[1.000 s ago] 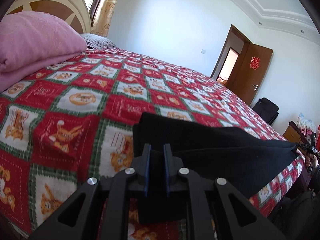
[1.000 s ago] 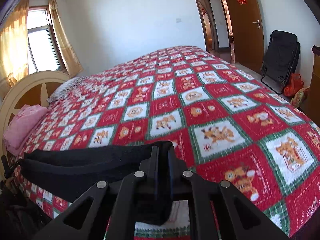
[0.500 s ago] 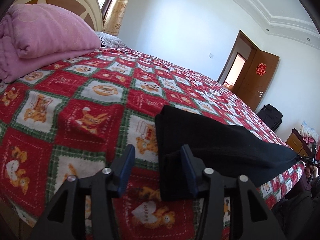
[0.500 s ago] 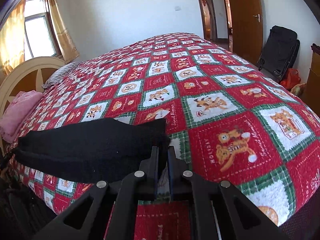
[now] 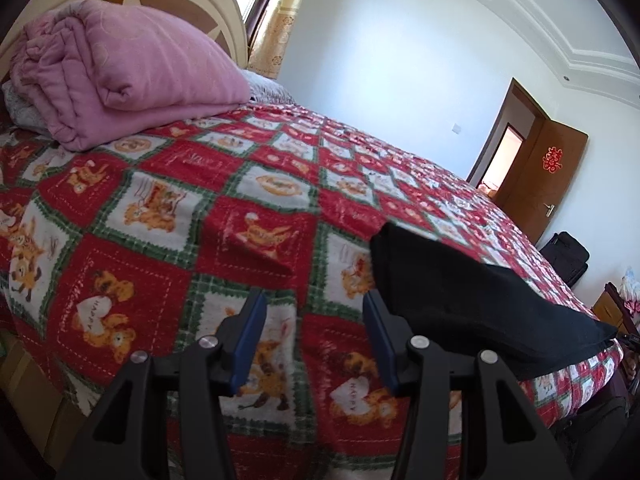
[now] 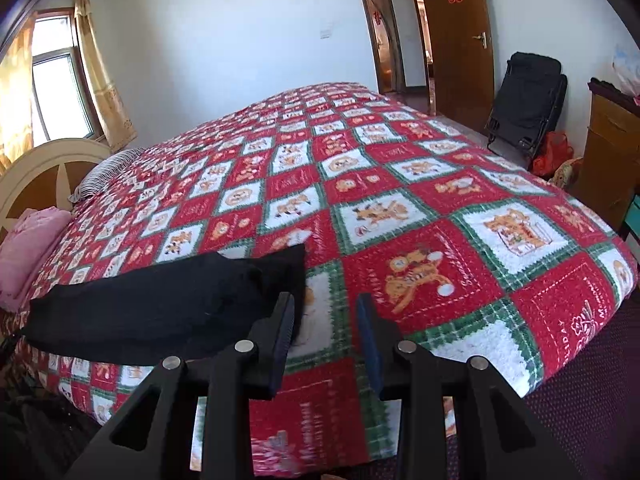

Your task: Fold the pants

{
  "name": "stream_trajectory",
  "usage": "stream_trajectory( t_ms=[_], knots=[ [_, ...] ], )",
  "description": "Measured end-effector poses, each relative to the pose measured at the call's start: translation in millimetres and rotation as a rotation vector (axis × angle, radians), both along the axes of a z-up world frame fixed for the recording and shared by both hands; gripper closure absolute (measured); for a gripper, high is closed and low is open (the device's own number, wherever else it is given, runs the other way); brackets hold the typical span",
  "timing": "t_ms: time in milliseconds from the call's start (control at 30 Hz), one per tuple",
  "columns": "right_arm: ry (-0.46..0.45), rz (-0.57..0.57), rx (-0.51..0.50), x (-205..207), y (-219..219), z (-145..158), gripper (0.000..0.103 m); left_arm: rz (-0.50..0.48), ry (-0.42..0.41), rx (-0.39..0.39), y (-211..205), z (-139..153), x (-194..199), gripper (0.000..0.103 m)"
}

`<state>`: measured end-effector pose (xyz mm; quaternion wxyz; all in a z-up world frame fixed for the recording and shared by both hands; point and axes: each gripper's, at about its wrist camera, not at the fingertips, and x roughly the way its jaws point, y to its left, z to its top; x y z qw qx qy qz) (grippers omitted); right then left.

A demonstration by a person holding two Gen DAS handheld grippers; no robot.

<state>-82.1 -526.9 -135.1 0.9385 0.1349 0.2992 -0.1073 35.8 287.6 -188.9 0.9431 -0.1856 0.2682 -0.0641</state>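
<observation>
Black pants (image 5: 472, 300) lie folded in a long strip along the near edge of the bed, on a red, white and green checked blanket (image 5: 248, 204). In the right wrist view the pants (image 6: 160, 308) stretch to the left. My left gripper (image 5: 316, 324) is open and empty, just left of the pants' left end. My right gripper (image 6: 326, 316) is open and empty, just right of the pants' right end; its left finger (image 6: 282, 328) is close to the cloth.
A folded pink quilt (image 5: 120, 68) lies by the headboard (image 5: 192, 8) at the left. The blanket (image 6: 400, 200) covers the whole bed. A black bag (image 6: 524, 100), a wooden door (image 6: 456, 40) and a wooden cabinet (image 6: 612, 152) stand to the right of the bed.
Both grippers have opened and let go of the pants, the left first. Each has drawn outward past its end of the pants, which now rest on the bed.
</observation>
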Motion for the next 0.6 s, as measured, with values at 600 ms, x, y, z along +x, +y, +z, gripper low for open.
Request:
stream_trajectory(
  t_ms=[600],
  knots=[
    [0.11, 0.693, -0.24, 119, 350, -27, 0.052, -0.235, 0.027, 0.237, -116, -7, 8, 0.038]
  ],
)
